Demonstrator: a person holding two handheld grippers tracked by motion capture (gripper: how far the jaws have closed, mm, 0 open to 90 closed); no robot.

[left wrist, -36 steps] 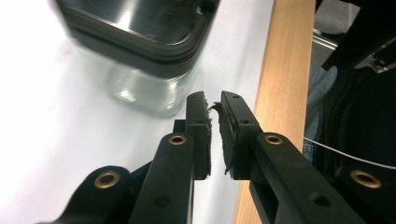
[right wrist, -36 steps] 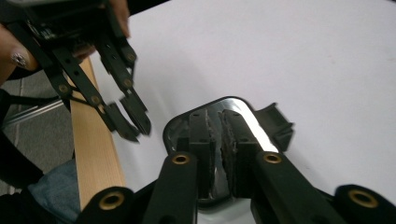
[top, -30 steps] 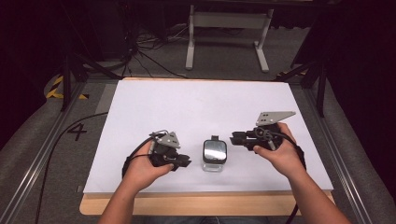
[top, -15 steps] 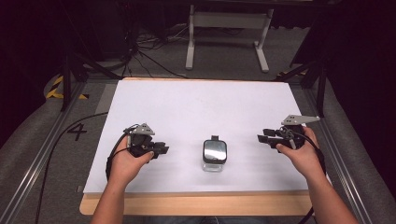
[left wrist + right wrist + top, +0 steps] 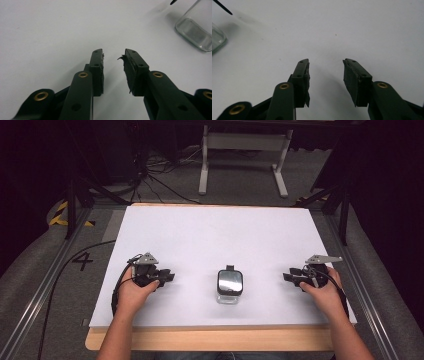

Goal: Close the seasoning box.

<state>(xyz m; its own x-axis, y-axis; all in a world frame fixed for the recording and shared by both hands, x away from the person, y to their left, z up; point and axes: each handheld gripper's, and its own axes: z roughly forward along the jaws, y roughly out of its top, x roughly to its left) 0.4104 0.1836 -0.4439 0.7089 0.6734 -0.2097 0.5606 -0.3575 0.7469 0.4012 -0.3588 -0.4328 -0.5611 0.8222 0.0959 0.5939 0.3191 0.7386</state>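
Both tools have drawn apart from the clear glass jar with black lid (image 5: 229, 285); left tool (image 5: 167, 277) and right tool (image 5: 288, 276) sit empty, jaws just opened, on the white surface (image 5: 225, 235).

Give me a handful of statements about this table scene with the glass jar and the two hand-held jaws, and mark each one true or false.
1. The glass jar stands on the white sheet between the two grippers. True.
2. The left gripper is clamped on the jar. False: its jaws are apart with nothing between them, and the jar stands well off to its side.
3. The right gripper has its jaws apart with only white sheet between them. True.
4. The jar lies tipped on its side. False: it stands upright, its dark lid facing up.
5. Both grippers rest on the wooden table edge. False: both are over the white sheet.
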